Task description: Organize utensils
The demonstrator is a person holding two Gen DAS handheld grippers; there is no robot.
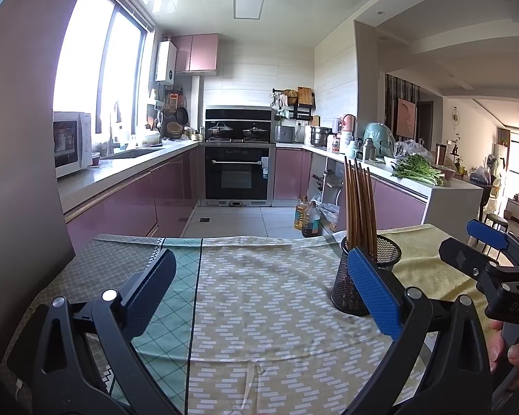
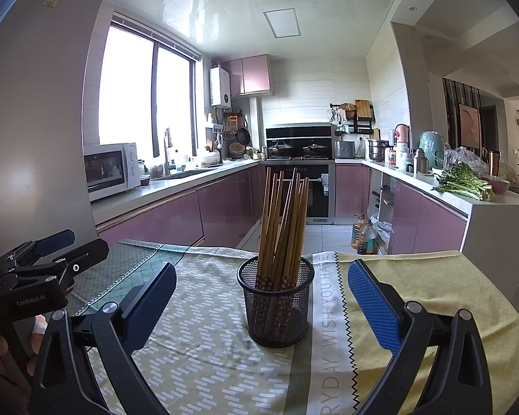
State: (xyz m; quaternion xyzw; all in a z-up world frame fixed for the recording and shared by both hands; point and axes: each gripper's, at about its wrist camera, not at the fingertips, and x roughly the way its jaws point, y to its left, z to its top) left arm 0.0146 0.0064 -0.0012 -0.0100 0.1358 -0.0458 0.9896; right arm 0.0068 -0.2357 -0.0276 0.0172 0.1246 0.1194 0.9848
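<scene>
Blue textured pads line both tools, and both sets of jaws stand wide apart with nothing between them. The right gripper (image 2: 261, 299) frames the black wire-mesh cup (image 2: 275, 306), which stands upright on the bench just ahead of its jaws, untouched. The left gripper (image 1: 259, 294) hovers over bare patterned tablecloth (image 1: 259, 311), the cup off to its right side. A bundle of brown wooden chopsticks (image 2: 283, 224) leans loosely inside the cup, tips fanned upward. No stray utensils show on the cloth, so the sorting looks largely done. The sticks are probably light, stiff and smooth, apt to slip or scatter; pinch one mid-shaft. The cup seems light and tippy, best squeezed low across its walls.
</scene>
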